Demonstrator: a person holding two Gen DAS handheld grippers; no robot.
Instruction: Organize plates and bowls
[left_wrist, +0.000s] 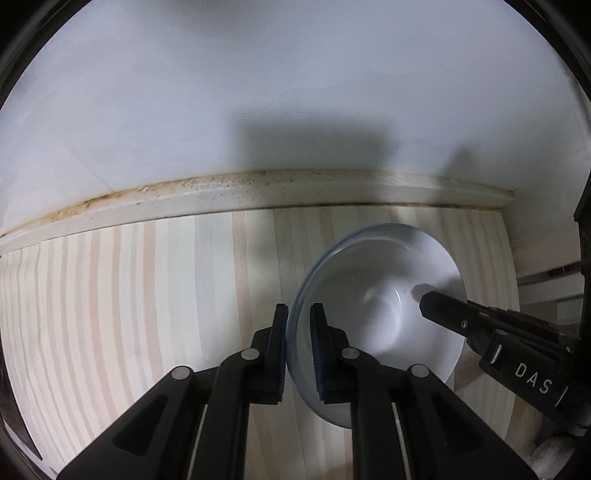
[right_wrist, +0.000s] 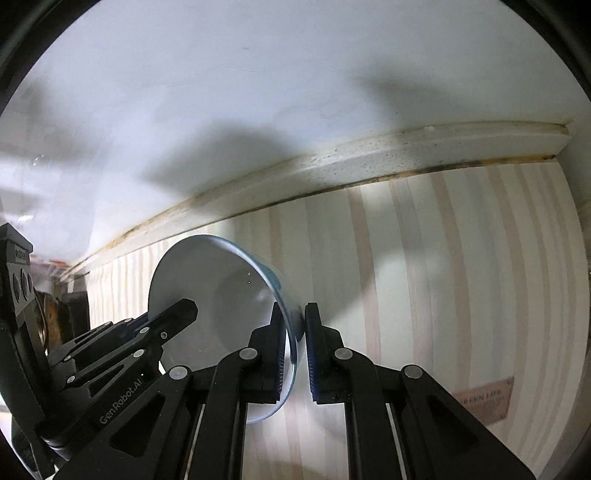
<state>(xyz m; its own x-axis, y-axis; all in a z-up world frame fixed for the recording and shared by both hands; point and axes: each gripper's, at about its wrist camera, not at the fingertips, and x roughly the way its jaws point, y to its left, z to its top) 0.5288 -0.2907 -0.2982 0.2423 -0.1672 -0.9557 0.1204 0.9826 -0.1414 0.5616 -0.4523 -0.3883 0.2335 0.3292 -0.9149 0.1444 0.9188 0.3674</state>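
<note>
A white bowl with a pale blue rim (left_wrist: 384, 295) is held above the striped wooden counter (left_wrist: 129, 295). My left gripper (left_wrist: 299, 314) is shut on the bowl's left rim, one finger inside and one outside. In the right wrist view my right gripper (right_wrist: 294, 314) is shut on the opposite rim of the same bowl (right_wrist: 207, 280). Each gripper shows in the other's view: the right one (left_wrist: 491, 328) reaches over the bowl from the right, the left one (right_wrist: 140, 332) from the left. The bowl looks empty.
A white wall (left_wrist: 295, 92) rises behind the counter, with a stained white strip (left_wrist: 258, 192) along its base. Dark clutter (right_wrist: 62, 317) sits at the far left of the right wrist view. A brown label (right_wrist: 484, 398) lies on the counter at the right.
</note>
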